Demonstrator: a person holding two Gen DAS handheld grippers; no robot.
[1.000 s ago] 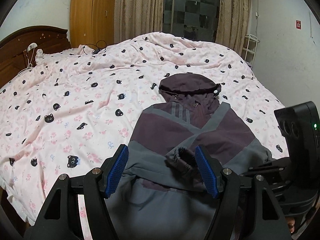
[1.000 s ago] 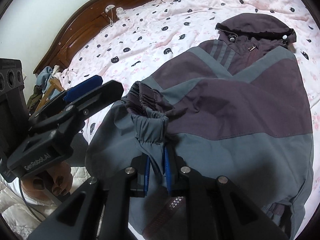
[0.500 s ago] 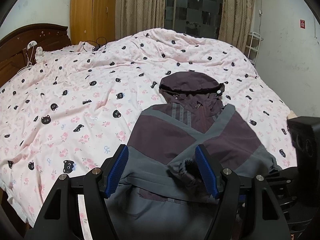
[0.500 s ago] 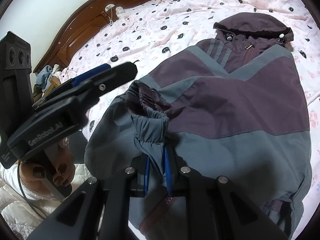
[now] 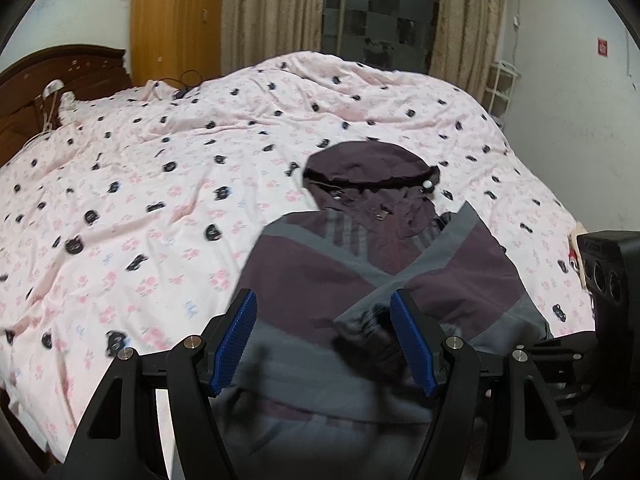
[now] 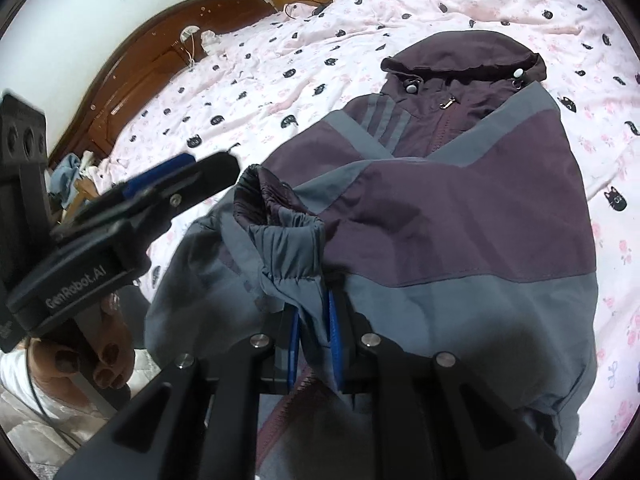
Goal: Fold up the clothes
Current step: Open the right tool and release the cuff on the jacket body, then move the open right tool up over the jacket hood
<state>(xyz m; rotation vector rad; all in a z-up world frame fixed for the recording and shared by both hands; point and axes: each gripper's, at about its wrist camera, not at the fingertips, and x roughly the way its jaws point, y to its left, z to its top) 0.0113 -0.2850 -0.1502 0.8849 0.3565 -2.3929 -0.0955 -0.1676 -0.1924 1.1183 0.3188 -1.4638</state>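
A purple and grey hooded jacket [image 5: 384,264] lies front up on the bed, hood away from me, both sleeves folded across the chest. It also shows in the right wrist view [image 6: 460,220]. My right gripper [image 6: 314,340] is shut on the grey sleeve [image 6: 292,256] near its elastic cuff and holds it over the jacket's lower part. My left gripper [image 5: 324,340] is open and empty above the jacket's lower left, with the cuff [image 5: 372,332] beside its right finger. The left gripper also shows in the right wrist view [image 6: 180,184].
The bed has a pink quilt with black cat prints [image 5: 160,184]. A dark wooden headboard [image 6: 152,68] and a wardrobe [image 5: 176,24] stand at the left. Curtains and a dark window are behind. A white rack [image 5: 500,88] stands by the right wall.
My left gripper has risen and drawn back a little, still open. My right gripper has kept its hold on the sleeve and moved it slightly further over the jacket.
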